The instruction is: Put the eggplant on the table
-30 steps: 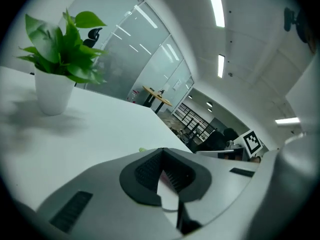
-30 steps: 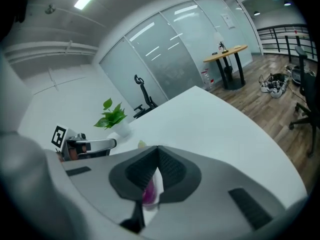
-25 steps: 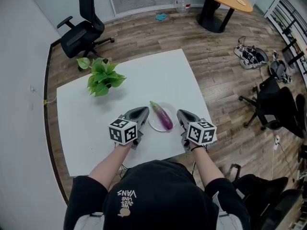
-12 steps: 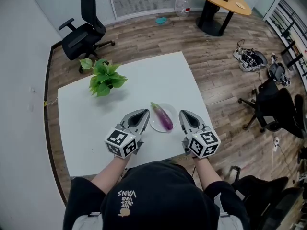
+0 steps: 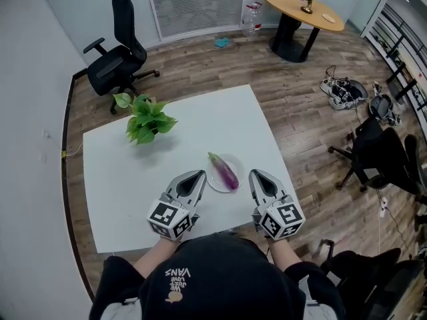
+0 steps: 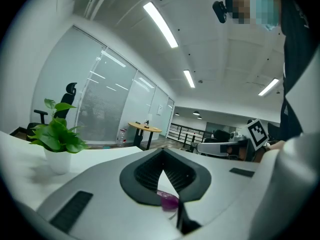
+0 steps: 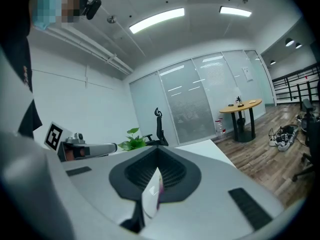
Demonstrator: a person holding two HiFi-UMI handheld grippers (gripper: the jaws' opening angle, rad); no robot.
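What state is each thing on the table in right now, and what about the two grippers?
eggplant: lying on the plate, not yet on the table, untouched
plate: flat on the table, holding the eggplant
potted plant: upright, toward the far left corner
left gripper: shut, empty, left of the plate
right gripper: shut, empty, right of the plate

Near my edge of the surface (image 5: 200, 122), the eggplant (image 5: 225, 171) on a plate (image 5: 214, 180), my left tongs (image 5: 198, 175) just left of the plate, right tongs (image 5: 255, 174) just right, potted plant (image 5: 148, 120) far left, office chair (image 5: 113, 59) on the floor beyond
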